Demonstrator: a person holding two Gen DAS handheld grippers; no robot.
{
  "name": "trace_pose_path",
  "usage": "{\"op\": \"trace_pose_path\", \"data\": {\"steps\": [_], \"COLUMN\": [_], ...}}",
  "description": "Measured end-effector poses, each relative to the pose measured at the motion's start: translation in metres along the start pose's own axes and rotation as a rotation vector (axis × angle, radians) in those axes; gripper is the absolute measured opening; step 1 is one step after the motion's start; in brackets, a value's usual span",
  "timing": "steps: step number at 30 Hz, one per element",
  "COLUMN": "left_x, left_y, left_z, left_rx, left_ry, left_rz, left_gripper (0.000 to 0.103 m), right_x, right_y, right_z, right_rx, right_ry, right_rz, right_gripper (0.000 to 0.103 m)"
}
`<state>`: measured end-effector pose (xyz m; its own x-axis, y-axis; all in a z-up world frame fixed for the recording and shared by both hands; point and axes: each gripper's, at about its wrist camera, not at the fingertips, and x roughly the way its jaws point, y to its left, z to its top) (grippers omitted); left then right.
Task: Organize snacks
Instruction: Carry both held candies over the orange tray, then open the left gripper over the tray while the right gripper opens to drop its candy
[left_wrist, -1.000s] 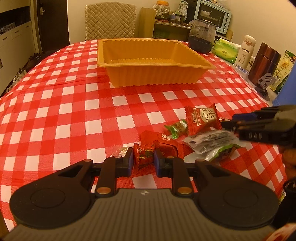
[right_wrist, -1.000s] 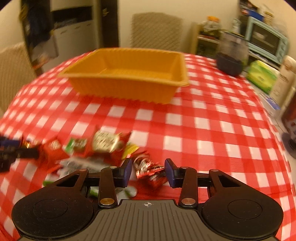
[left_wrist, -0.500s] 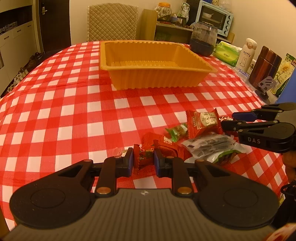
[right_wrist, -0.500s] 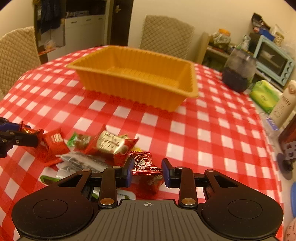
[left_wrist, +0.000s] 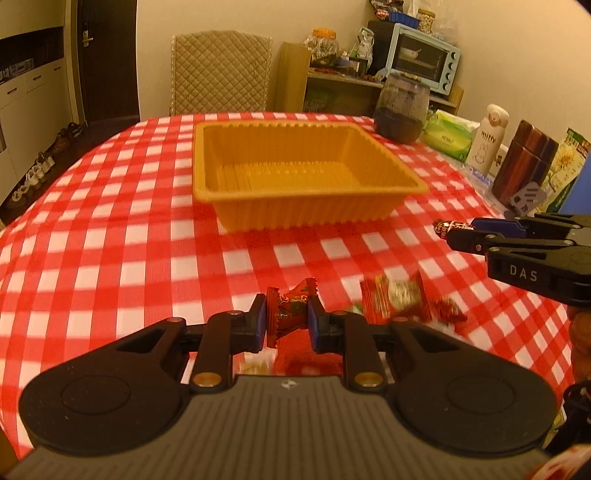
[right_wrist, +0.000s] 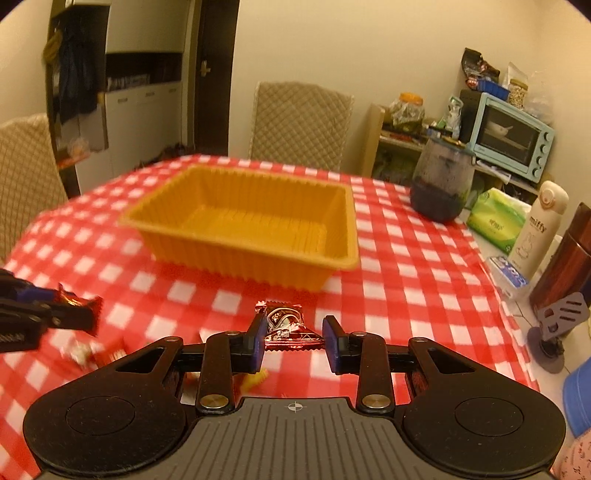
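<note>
Left gripper (left_wrist: 286, 320) pinches a crinkly red sweet (left_wrist: 291, 314), foil ends twisted, low centre of frame. Right gripper (right_wrist: 294, 334) clamps a glossy dark-red packet (right_wrist: 286, 326) with crimped edges. Above both sits the ribbed orange plastic tray (left_wrist: 295, 216), mid-frame on the checked cloth (left_wrist: 110, 240). The leftover snack pile (left_wrist: 400, 304), lower right, is smeared with blur; labels unreadable, part hidden behind the fingers.

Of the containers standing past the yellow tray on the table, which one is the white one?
The white bottle printed "miffy", standing upright between the green tissue pack and the dark brown canister. The round jar near the yellow tray is dark and translucent.
</note>
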<state>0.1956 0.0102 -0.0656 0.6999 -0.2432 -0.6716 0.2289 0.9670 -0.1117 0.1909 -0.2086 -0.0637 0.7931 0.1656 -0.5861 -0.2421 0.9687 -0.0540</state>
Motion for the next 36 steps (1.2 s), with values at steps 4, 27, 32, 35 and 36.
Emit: {"op": "trace_pose_path", "data": {"steps": [4,27,32,35,36], "left_x": [0.011,0.104,0.106,0.101,0.100], "left_y": [0.006,0.031,0.038,0.041,0.042], "left_z": [0.022,0.118,0.113,0.112,0.112], "left_rx": [-0.009,0.000,-0.006,-0.007,-0.009], "left_ry": [-0.027,-0.091,-0.080,-0.085,-0.088], "left_rz": [-0.006,0.028,0.039,0.046,0.045], "left_gripper": [0.020,0.044,0.045,0.045,0.045], "right_x": [0.005,0.105,0.110,0.110,0.110], "right_y": [0.002,-0.027,-0.026,-0.026,-0.026], "right_z": [0.021,0.086,0.084,0.085,0.085], "right_rx": [0.027,0.172,0.180,0.194,0.197], "right_ry": [-0.047,-0.036,-0.021,-0.023,-0.025], "right_rz": [0.016,0.036,0.045,0.048,0.050], "right_gripper": [0.033,0.033,0.033,0.033,0.033]}}
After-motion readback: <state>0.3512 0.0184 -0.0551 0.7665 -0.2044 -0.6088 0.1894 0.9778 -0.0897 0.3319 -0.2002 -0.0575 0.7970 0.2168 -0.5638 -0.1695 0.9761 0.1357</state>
